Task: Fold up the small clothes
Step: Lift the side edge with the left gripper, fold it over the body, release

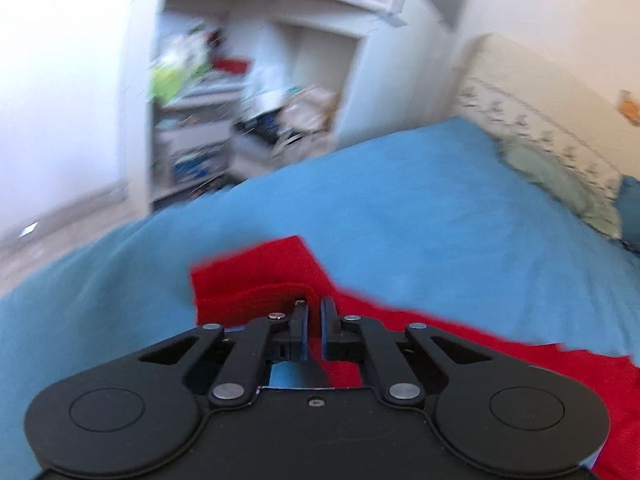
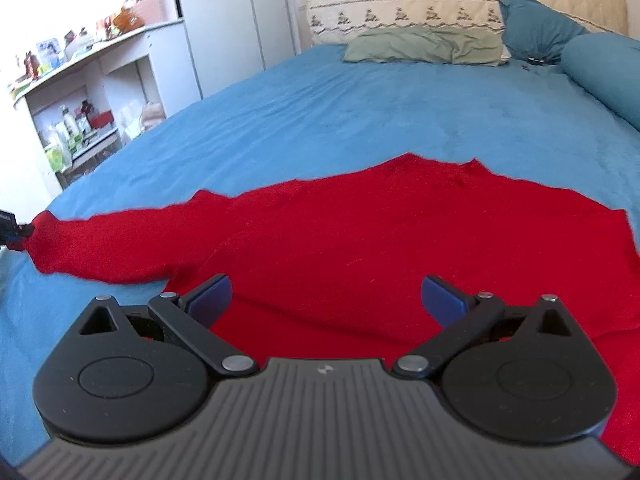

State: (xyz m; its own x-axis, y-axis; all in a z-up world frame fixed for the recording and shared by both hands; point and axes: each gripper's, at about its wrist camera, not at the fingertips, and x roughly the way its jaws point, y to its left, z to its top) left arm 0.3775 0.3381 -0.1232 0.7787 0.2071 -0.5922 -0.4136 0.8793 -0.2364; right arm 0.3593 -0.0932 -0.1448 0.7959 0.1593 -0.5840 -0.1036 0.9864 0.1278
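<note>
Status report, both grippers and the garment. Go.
Left gripper shut on the cuff of the red sweater. Right gripper open, over the sweater's body, gripping nothing. Sweater spread on the blue bedsheet. Nothing in the way.

Count, bed surface: one red sweater (image 2: 400, 232), spread on one blue sheet (image 2: 320, 112). Pillows at the headboard: one grey-green (image 2: 424, 46), one dark teal (image 2: 536, 28); one teal bolster (image 2: 604, 68). Grippers: two, left gripper (image 1: 315, 306) and right gripper (image 2: 326, 294).
</note>
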